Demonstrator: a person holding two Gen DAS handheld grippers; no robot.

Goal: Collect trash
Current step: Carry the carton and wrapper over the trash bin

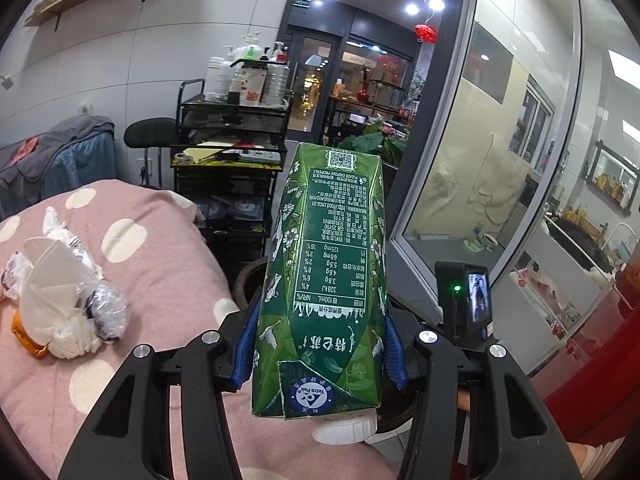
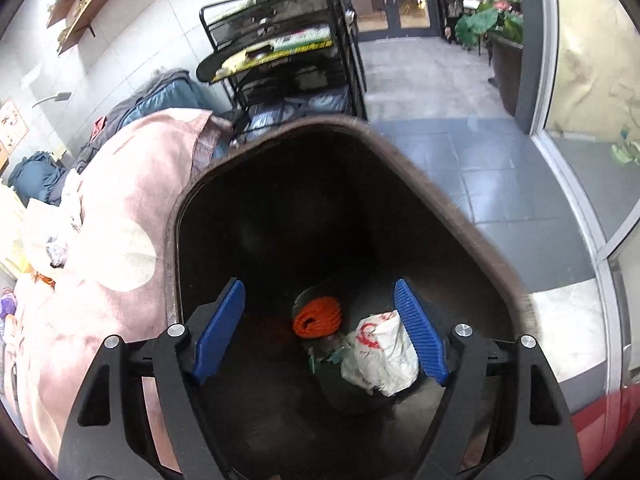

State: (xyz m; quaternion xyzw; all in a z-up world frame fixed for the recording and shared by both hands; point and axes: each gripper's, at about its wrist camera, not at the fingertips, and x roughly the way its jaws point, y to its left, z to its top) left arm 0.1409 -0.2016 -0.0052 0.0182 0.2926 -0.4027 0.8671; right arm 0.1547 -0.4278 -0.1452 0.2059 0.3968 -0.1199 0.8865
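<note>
We're holding a green carton [image 1: 320, 280] clamped upside down in the left tool [image 1: 320, 344], its white cap [image 1: 344, 426] pointing at us, beside the pink spotted bed [image 1: 160, 280] where a pile of wrappers and a mask [image 1: 60, 300] is lying. Right tool [image 2: 320, 332] is hanging with its blue pads apart over the dark bin [image 2: 440, 208], nothing between them. In the bin's bottom an orange coil [image 2: 318, 317] and a white bag [image 2: 382, 352] are sitting.

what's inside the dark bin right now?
In the trash bin: an orange coiled item, a crumpled white bag with red print, and greenish scraps beside it. The upper interior is too dark to read, and anything under the bag is covered.
</note>
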